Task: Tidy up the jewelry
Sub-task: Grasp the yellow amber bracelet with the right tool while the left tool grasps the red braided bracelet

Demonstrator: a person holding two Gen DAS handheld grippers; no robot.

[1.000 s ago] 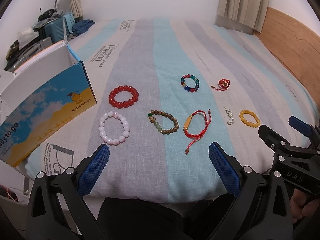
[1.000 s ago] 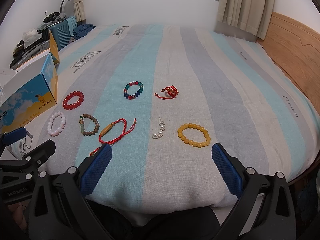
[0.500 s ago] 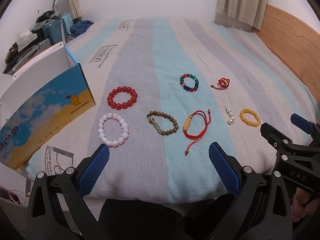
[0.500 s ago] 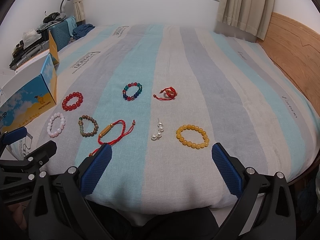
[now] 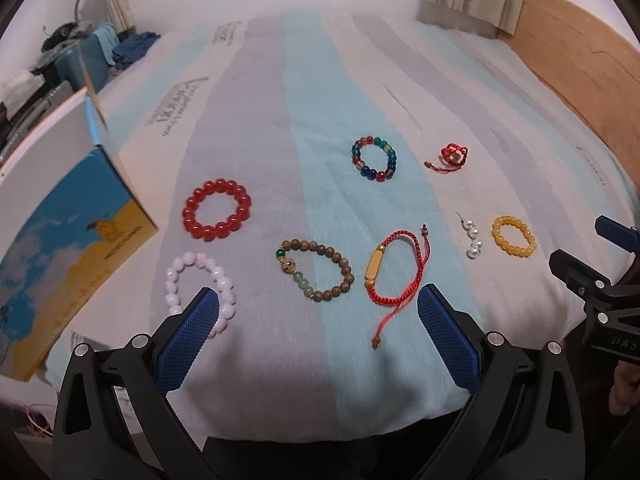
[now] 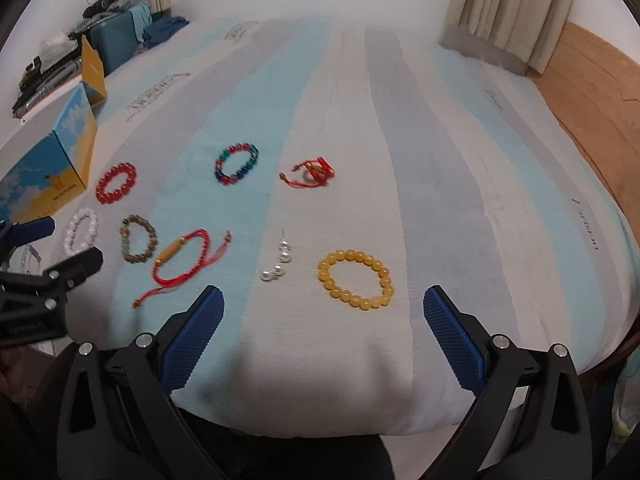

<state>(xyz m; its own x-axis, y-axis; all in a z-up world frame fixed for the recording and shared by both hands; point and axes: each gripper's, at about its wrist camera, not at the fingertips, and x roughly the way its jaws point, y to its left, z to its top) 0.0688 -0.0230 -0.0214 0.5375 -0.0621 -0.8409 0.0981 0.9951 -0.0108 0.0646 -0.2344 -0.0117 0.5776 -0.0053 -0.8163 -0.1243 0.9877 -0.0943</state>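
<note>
Your left gripper (image 5: 318, 322) and right gripper (image 6: 322, 320) both spread empty, over the bed's (image 6: 440, 160) near edge, yellow bead bracelet (image 6: 355, 279) just ahead

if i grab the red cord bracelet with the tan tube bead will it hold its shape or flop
The red cord bracelet will probably flop: its thin woven loop lies uneven on the bedsheet, with loose knotted tails. The tube bead looks rigid, so it likely hangs lowest. It seems light and unlikely to roll.

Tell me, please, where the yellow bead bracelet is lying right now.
The yellow bead bracelet lies on the bed in the right wrist view, just right of the pearl earrings.
</note>
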